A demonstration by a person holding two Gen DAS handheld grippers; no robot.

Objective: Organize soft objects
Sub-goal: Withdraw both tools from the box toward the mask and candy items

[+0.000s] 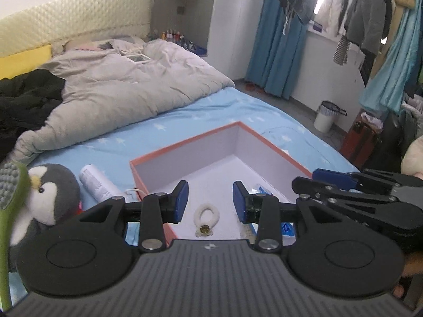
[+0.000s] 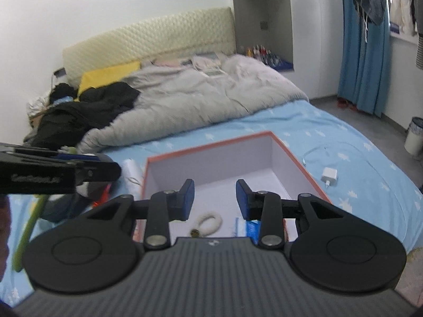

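Observation:
An orange-rimmed box (image 1: 185, 148) with a white inside lies on the blue bed sheet. In it are a fluffy white ring with a gold bell (image 1: 206, 216) and a blue-and-white packet (image 1: 286, 228). My left gripper (image 1: 210, 202) hangs open above the box's near end, with nothing between its blue pads. My right gripper (image 2: 215, 198) is also open and empty over the same box (image 2: 211, 145), above the ring (image 2: 210, 223). Left of the box lies a penguin plush (image 1: 45, 192). Each gripper shows at the edge of the other's view: right gripper (image 1: 306, 178), left gripper (image 2: 105, 167).
A white tube (image 1: 96, 185) and a green-handled brush (image 1: 6, 211) lie by the penguin. A white charger with its cable (image 2: 330, 175) sits right of the box. A grey duvet (image 1: 127, 87) and black clothes (image 2: 79, 113) cover the far bed. A bin (image 1: 326, 116) stands on the floor.

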